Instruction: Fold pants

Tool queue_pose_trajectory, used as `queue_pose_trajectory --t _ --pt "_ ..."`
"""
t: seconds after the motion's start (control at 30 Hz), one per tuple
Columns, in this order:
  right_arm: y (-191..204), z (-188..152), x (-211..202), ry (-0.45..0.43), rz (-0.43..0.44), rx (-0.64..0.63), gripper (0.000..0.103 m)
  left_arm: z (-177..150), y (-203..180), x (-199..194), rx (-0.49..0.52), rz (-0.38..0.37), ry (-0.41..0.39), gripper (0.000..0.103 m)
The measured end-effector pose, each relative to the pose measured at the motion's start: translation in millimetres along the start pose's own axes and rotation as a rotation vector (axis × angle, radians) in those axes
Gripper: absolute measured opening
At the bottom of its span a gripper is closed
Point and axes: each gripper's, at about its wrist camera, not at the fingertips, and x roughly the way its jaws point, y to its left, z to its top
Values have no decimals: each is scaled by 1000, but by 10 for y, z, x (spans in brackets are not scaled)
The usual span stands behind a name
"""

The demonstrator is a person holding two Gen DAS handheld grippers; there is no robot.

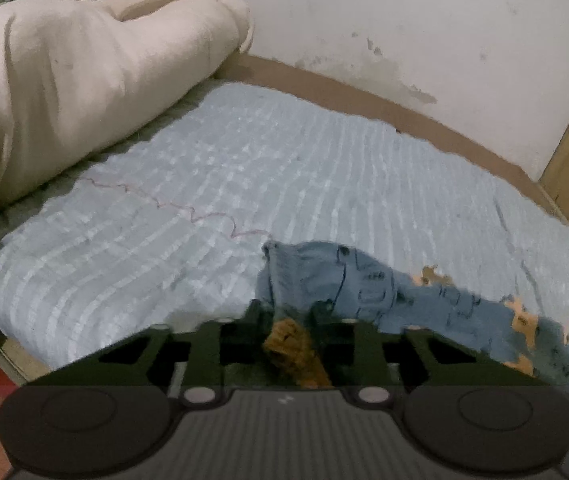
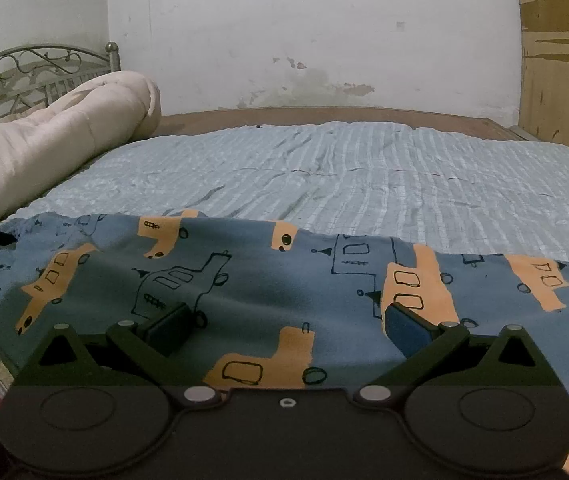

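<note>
**Left gripper pinches the pants' end while the right waits open**

The pants (image 2: 244,292) lie spread along the near edge of the bed (image 2: 324,176), on its pale blue ribbed cover, a blue-grey pair printed with orange trucks. From where the left gripper (image 1: 290,312) sits, its jaws are drawn close together with a bunch of the cloth caught between them, at one end of the garment; the fabric rises in a small crumpled peak just past the fingertips. The right gripper (image 2: 284,320) hovers low over the middle of the pants with its jaws wide apart and nothing between them.

This looks like thin, soft knit: light, limp, with no stiffness to hold a shape. It will sag and trail wherever it is not supported, and a single pinch will drag the rest across the ribbed cover instead of lifting it flat. I would judge the best holds to be at the hems or waistband, one gripper at each corner, so the fold line stays straight. A rolled cream duvet (image 2: 56,132) lies well apart, near the headboard.
</note>
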Motion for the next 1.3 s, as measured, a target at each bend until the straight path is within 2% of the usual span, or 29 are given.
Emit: queue_pose_trajectory --t 0.13,0.23,0.3,0.37,0.57,0.67,0.73,0.8,0.9,1.03,1.17,1.23,1.3 --pt "-6 15 -4 1 1 5 102 26 -118 -200 41 9 -78 17" --pt "-9 35 -14 -3 1 9 102 68 -209 -476 73 2 -164 17" --pt "-4 37 -12 -4 0 6 102 101 -244 -578 97 10 -193 17" --pt "-8 32 -2 -8 3 8 102 108 -256 -555 119 27 -181 17" --pt "-17 -2 6 -14 7 -7 102 -17 -321 -126 186 121 -44 20" --pt "-23 -7 -2 -20 12 -11 102 -42 -375 -127 203 138 -51 35" --pt "-34 -18 -20 -31 20 -3 102 -35 -426 -181 210 129 -79 73" --pt "-60 -30 -53 -54 35 14 102 -18 -479 -247 228 132 -117 83" --pt "-103 -26 -111 -83 62 38 102 -23 -655 -289 253 108 -157 92" --pt "-157 32 -139 -73 78 27 102 -150 -1004 -233 311 10 -167 101" --pt "-328 172 -131 -62 108 77 102 -356 -1235 -54 376 -99 -115 101" --pt "-435 272 -70 -45 148 121 102 -473 -1310 46 390 -121 -77 101" --pt "-510 396 39 -16 186 148 98 -585 -1364 123 410 -110 -46 101"
